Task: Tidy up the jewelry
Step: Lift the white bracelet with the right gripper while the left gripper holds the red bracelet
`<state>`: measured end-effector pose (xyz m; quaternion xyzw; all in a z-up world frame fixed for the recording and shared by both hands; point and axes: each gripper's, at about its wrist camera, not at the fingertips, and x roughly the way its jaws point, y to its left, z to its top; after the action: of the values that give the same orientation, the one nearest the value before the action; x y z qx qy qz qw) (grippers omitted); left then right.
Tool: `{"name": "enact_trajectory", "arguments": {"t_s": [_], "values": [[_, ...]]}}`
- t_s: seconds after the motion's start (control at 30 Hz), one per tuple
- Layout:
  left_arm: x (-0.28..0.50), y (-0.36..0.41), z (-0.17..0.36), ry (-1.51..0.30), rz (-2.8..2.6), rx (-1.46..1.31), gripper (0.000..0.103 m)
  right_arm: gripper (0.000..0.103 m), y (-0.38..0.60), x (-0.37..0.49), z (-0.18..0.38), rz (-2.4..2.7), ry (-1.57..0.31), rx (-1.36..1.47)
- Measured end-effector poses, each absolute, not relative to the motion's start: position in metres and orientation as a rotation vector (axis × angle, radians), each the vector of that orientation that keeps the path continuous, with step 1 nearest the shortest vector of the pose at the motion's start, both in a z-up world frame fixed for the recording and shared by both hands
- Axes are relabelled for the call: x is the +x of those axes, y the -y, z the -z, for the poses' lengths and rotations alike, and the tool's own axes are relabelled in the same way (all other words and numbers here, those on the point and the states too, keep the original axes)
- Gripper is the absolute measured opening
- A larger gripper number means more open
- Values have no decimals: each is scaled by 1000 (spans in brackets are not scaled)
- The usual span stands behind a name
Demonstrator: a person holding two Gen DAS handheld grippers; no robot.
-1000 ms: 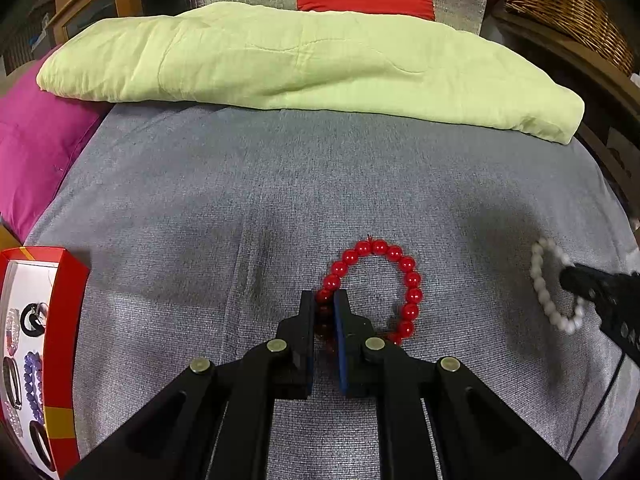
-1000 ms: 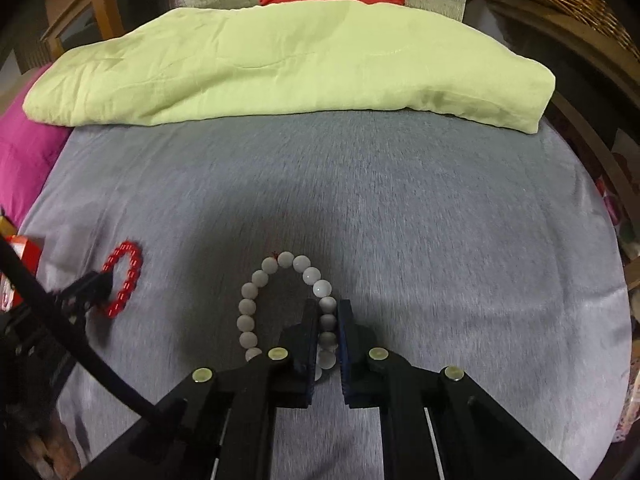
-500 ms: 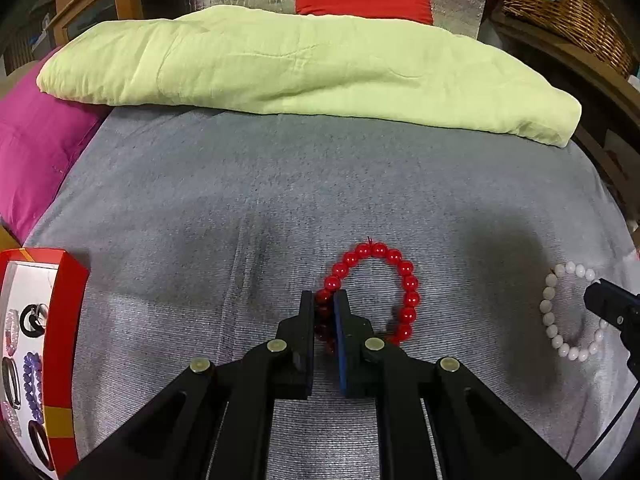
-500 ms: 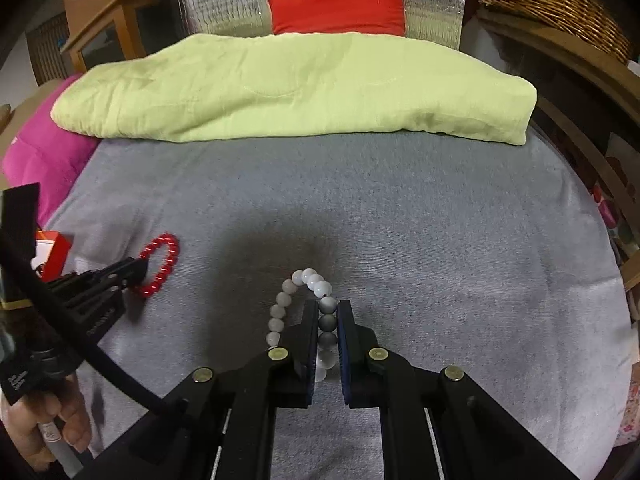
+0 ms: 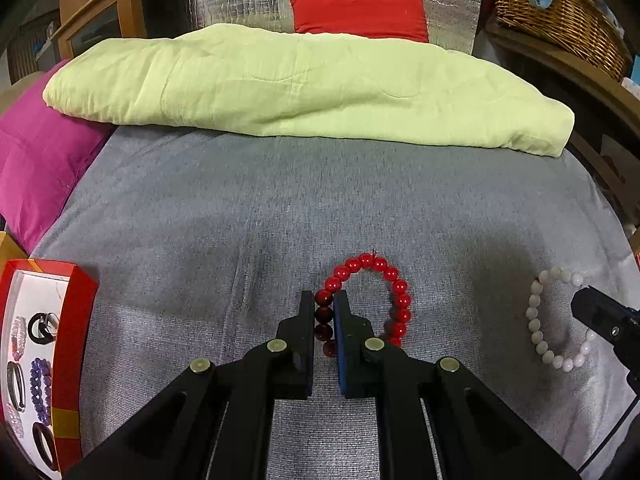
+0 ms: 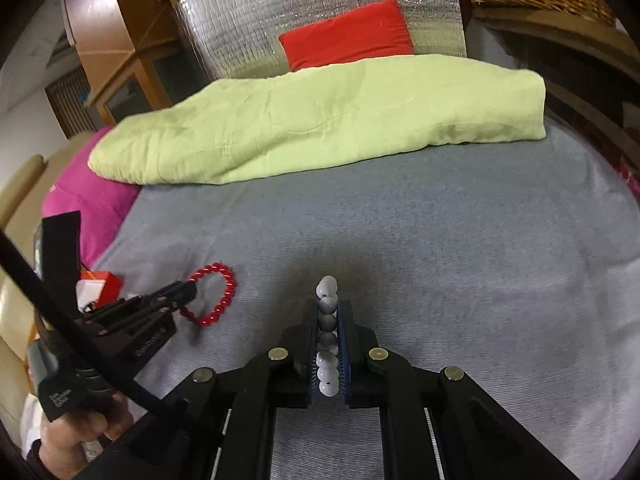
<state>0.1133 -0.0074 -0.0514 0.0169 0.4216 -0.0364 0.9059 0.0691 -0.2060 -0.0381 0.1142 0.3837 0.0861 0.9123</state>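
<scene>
My left gripper point(image 5: 324, 304) is shut on the red bead bracelet point(image 5: 394, 296), whose loop hangs to the right of the fingers, over the grey bedcover. It also shows in the right wrist view point(image 6: 218, 300), held by the left gripper point(image 6: 188, 290). My right gripper point(image 6: 329, 308) is shut on the white bead bracelet point(image 6: 327, 320), seen edge-on between the pads and lifted off the cover. In the left wrist view the white bracelet point(image 5: 538, 332) hangs from the right gripper point(image 5: 580, 304). A red jewelry box point(image 5: 74, 320) with several bracelets in it sits at the lower left.
A folded light-green blanket point(image 5: 304, 88) lies across the far side of the grey bedcover point(image 5: 280, 200). A magenta pillow point(image 5: 36, 168) is at the left, a red cushion point(image 5: 356, 16) against silver padding behind, a wicker basket point(image 5: 560, 16) at the far right.
Both grippers have risen with their bracelets. The right gripper tilted and turned left, so the white bracelet now hangs edge-on. The left gripper barely shifted.
</scene>
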Motion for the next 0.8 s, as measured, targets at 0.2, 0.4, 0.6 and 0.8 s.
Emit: {"name": "enact_trajectory", "arguments": {"t_s": [0.2, 0.4, 0.6, 0.8], "values": [[112, 10, 52, -859, 70, 47, 9, 10, 213, 70, 46, -227, -776, 302], [105, 14, 49, -839, 74, 50, 10, 10, 213, 67, 38, -254, -747, 310], [102, 17, 45, -826, 87, 52, 9, 10, 211, 65, 37, -257, -734, 309], [103, 16, 42, -821, 90, 43, 9, 10, 210, 66, 39, -257, -735, 307]]}}
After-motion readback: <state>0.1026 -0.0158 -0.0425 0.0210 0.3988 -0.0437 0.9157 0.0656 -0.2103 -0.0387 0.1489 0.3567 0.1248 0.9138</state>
